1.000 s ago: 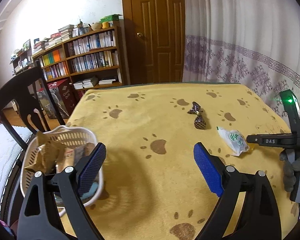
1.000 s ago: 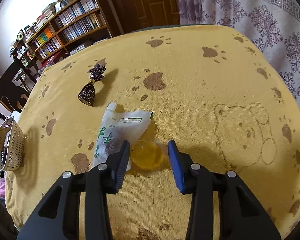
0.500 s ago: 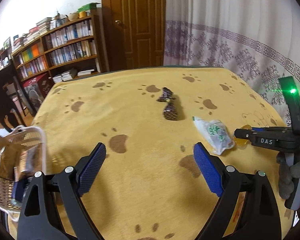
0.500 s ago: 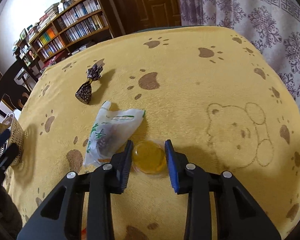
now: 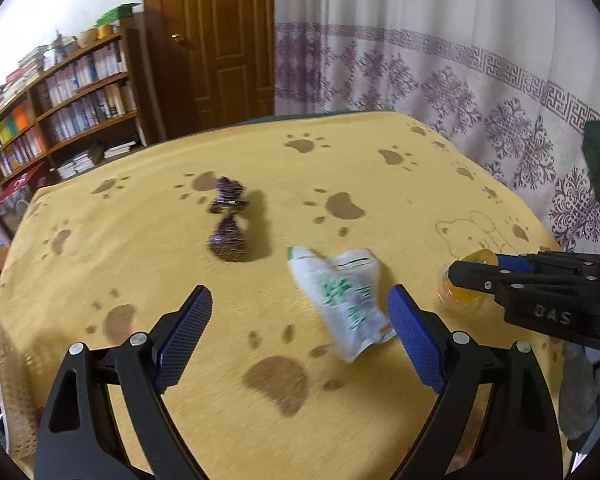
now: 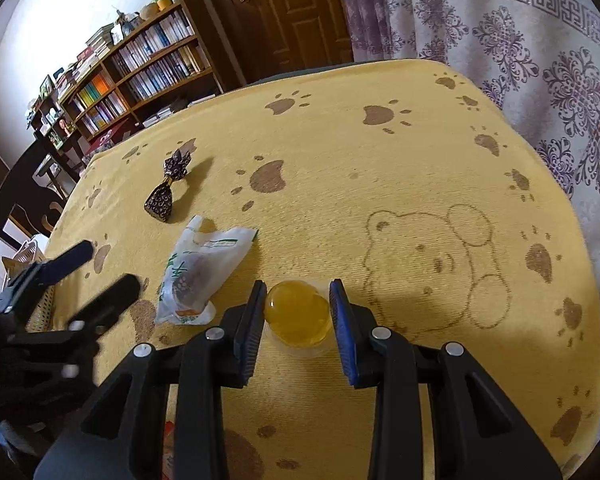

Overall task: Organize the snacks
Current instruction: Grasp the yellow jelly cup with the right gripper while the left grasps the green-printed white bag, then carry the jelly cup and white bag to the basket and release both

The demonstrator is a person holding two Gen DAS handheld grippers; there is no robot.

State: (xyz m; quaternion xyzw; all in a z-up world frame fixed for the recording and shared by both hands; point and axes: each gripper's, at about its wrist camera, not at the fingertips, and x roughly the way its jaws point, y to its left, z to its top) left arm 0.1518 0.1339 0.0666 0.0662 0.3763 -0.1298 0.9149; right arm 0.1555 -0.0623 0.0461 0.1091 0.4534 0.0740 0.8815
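A yellow jelly cup sits between the blue pads of my right gripper, which is shut on its sides; I cannot tell if it is off the cloth. The cup and my right gripper also show at the right of the left wrist view. A white snack packet with green print lies just left of the cup. My left gripper is open and holds nothing, its right finger beside the packet. A dark purple wrapped candy lies farther back.
A yellow paw-print cloth covers the table. A white basket with snacks stands at the left edge. A dark chair, a bookshelf and a patterned curtain surround the table.
My left gripper swung right, away from the basket, up to the white packet. My right gripper's pads closed in onto the jelly cup.
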